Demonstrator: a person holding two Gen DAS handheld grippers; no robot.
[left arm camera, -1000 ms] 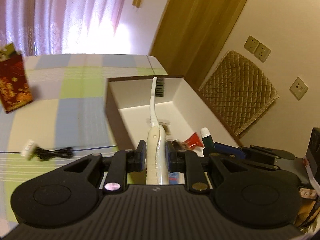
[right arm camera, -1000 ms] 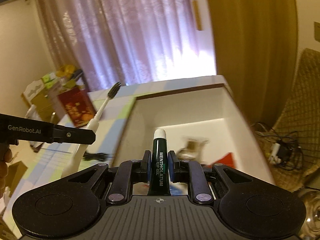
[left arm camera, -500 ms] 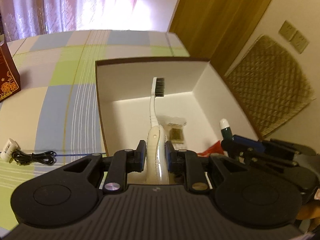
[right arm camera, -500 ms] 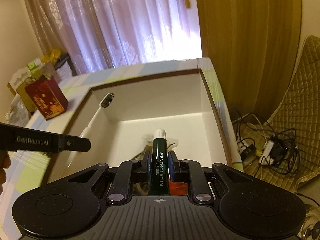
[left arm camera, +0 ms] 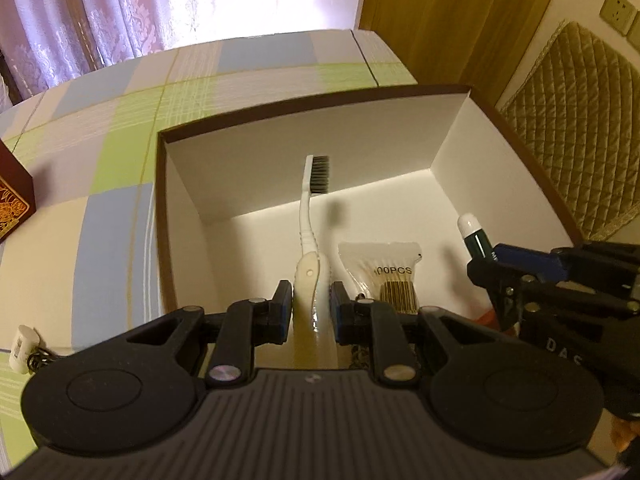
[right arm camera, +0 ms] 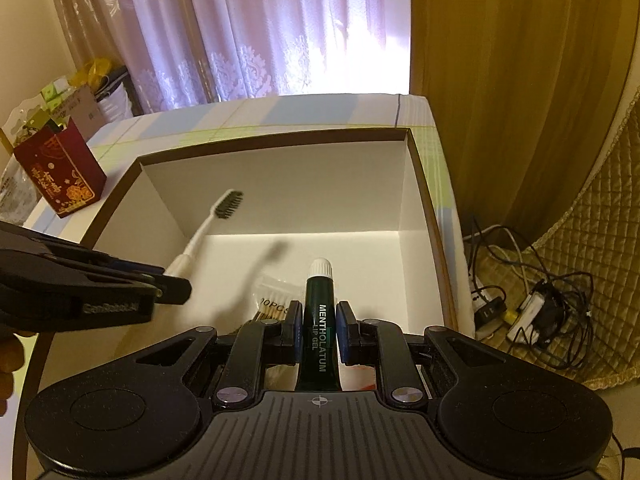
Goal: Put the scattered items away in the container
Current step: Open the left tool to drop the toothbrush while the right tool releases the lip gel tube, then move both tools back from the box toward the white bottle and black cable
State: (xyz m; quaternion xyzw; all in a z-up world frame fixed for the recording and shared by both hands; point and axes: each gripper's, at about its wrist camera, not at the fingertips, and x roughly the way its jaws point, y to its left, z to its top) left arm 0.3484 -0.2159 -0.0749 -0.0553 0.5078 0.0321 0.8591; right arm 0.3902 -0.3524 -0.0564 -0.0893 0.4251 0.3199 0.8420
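Both tools hang over the open box (left arm camera: 440,200), so the coming move, as I judge it, turns on how each held item lies against the box floor beneath it. The left gripper (left arm camera: 307,312) is clamped on the thick handle of the white toothbrush (left arm camera: 307,216), whose long axis runs straight out along the fingers toward 12 o'clock in the left wrist view, the dark bristle head reaching in front of the far wall without clearly touching it; its shadow falls on the floor just to the right, which suggests it is held clear of the bottom. The right gripper (right arm camera: 318,332) is closed around the green Mentholatum lip gel tube (right arm camera: 318,320), white cap pointing to 12 o'clock, also above the floor and nearer the right wall. In the right wrist view the left gripper comes in from 9 o'clock, with the toothbrush slanting up toward 1 o'clock from it. A clear packet of cotton swabs (left arm camera: 394,280) already lies on the floor between the two tools, under and just right of the toothbrush handle, and something red shows under the right tool, too hidden to name. Both items sit inside the rim, so letting go should drop them in; the toothbrush, being long, will likely land partly across the packet. A cable with a white plug (left arm camera: 24,348) lies on the checked cloth outside the box at 9 o'clock, nearer the left hand, and looks like the next pick.
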